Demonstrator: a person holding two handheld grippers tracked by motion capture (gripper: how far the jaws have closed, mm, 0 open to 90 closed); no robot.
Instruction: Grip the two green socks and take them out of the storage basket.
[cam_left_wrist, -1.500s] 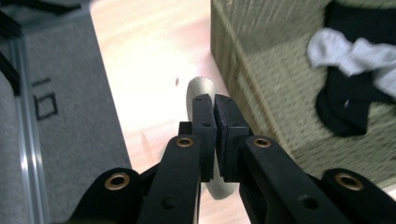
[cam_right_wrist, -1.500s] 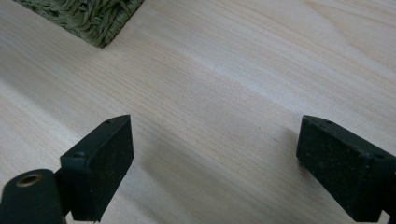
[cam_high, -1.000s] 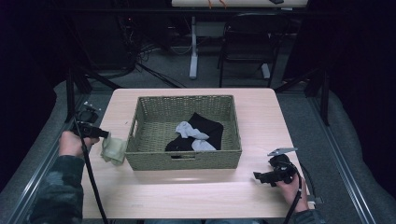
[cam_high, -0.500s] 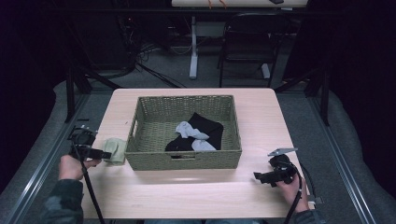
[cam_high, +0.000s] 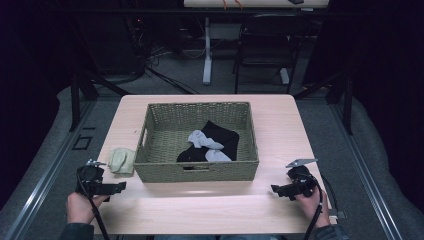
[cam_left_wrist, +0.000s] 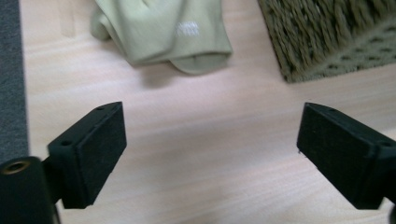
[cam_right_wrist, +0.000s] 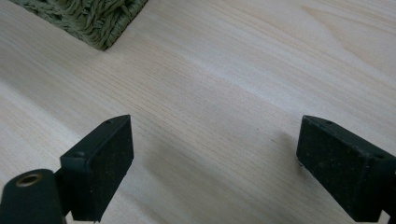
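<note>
A pale green sock (cam_high: 121, 160) lies crumpled on the table just left of the woven basket (cam_high: 197, 171). In the left gripper view the sock (cam_left_wrist: 163, 32) sits ahead of the jaws and apart from them, with the basket corner (cam_left_wrist: 327, 37) to its right. My left gripper (cam_high: 121, 186) hovers near the table's front left edge; its jaws have just been opening and stand open (cam_left_wrist: 210, 128) with nothing between them. Near the front right edge, my right gripper (cam_high: 275, 190) is open (cam_right_wrist: 212, 135) over bare wood. A black sock (cam_high: 222, 137) and grey socks (cam_high: 205, 142) lie in the basket.
The wooden table (cam_high: 210, 210) has free room in front of the basket and at both sides. A basket corner (cam_right_wrist: 93, 18) shows at the top left of the right gripper view. Behind the table stand a chair (cam_high: 265, 55) and dark stands.
The left gripper has let go of the pale green sock beside the basket and drawn back toward the person and down. The sock now rests on the table. The right gripper has kept still.
</note>
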